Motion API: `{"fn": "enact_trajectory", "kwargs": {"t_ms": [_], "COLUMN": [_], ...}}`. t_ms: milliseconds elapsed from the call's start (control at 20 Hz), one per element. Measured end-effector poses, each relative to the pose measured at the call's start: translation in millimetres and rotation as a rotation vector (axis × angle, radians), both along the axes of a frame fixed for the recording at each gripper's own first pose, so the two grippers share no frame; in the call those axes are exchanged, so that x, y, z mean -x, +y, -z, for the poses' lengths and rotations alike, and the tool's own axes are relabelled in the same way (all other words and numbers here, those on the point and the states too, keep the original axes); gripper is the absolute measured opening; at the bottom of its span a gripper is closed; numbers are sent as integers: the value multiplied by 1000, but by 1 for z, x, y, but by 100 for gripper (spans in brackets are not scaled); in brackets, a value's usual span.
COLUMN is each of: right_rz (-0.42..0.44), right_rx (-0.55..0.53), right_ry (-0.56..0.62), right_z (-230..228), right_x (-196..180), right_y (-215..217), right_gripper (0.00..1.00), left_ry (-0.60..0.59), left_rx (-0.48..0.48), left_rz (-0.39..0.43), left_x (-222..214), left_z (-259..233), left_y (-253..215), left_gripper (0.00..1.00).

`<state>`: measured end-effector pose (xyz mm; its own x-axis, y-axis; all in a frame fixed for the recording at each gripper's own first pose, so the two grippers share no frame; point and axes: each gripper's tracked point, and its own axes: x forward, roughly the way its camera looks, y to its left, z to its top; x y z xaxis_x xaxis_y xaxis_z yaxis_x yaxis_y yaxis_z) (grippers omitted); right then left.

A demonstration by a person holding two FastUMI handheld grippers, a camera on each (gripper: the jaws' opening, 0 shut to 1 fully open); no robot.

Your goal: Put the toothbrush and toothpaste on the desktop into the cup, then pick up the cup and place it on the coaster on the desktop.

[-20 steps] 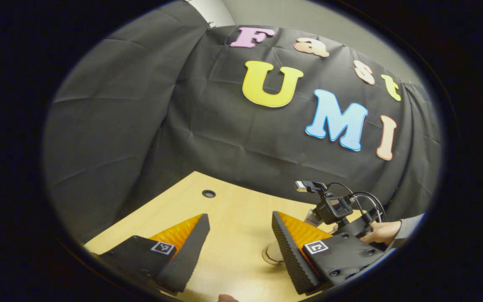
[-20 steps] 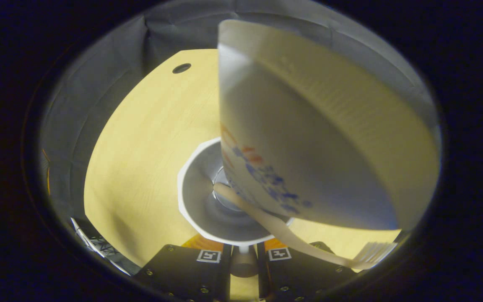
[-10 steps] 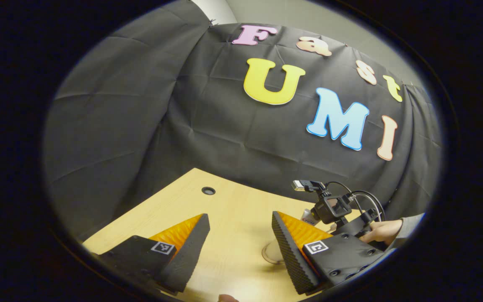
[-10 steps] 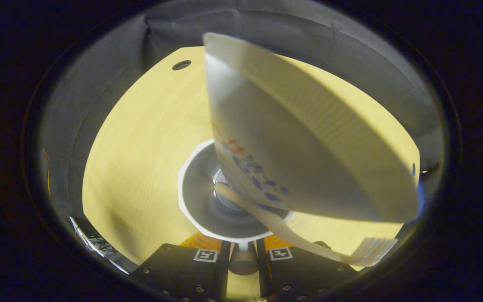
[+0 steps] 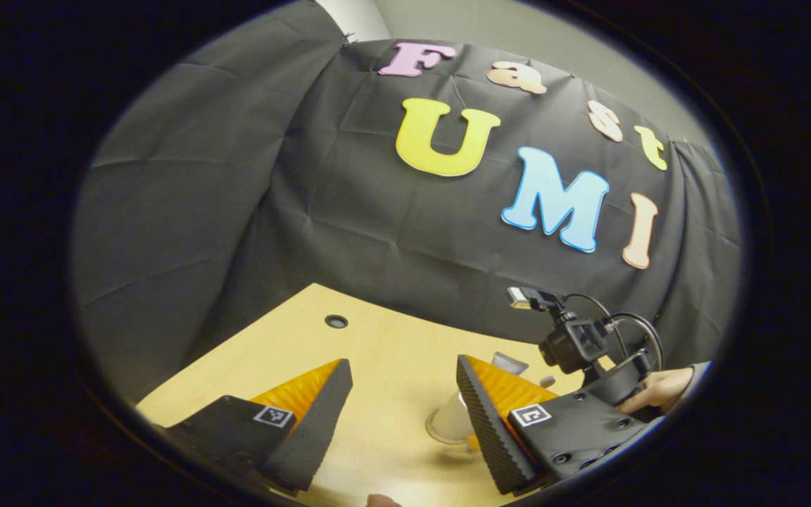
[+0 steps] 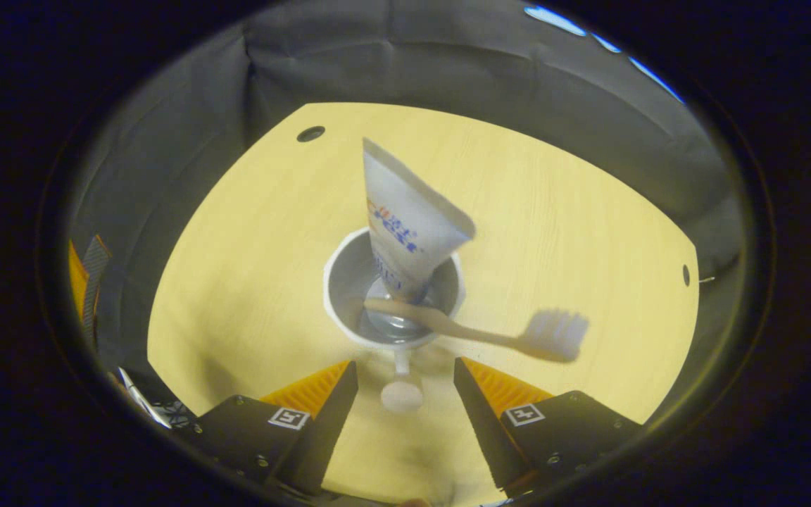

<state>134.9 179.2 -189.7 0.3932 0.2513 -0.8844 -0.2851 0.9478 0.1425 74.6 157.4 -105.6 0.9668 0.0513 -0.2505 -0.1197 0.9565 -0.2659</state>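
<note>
On the pale wood desk (image 6: 250, 232), a round cup (image 6: 341, 271) holds a flat-crimped toothpaste (image 6: 402, 222) and bristled toothbrush (image 6: 490, 334); both jaws released.

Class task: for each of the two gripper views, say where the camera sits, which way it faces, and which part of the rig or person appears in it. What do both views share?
Left gripper view: rides the open left gripper, facing across the desk at the right gripper and the hand holding it.
Right gripper view: rides the open right gripper, looking down into the cup with toothpaste and toothbrush.
Shared: desk, cup.
</note>
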Motion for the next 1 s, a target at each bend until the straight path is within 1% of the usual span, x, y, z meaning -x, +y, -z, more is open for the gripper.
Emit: {"fn": "enact_trajectory", "kwargs": {"t_ms": [150, 350, 400, 450, 500, 850, 950, 1000], "right_rz": [25, 71, 87, 106, 131, 309, 351, 364], "right_rx": [-24, -28, -35, -39, -39, -106, -106, -109], "right_ry": [-53, -172, -211, -255, -299, -579, -695, -755], "right_z": [-17, -47, -56, -66, -77, -132, -154, -167], "right_x": [15, 33, 36, 38, 40, 49, 52, 55], "right_y": [-16, -47, -56, -65, -76, -143, -166, -176], "right_gripper": [85, 85, 84, 84, 84, 84, 84, 84], "left_ry": [0, -20, -26, -32, -39, -90, -100, -103], "left_rx": [-23, -58, -61, -63, -66, -85, -88, -88], "left_rz": [22, 50, 59, 70, 79, 149, 156, 157], "left_x": [-7, -13, -13, -14, -16, -19, -20, -18], "left_z": [-6, -17, -21, -24, -28, -56, -62, -65], "left_y": [-11, -26, -31, -38, -46, -106, -122, -130], "left_gripper": [96, 96, 96, 93, 96, 96, 96, 93]}}
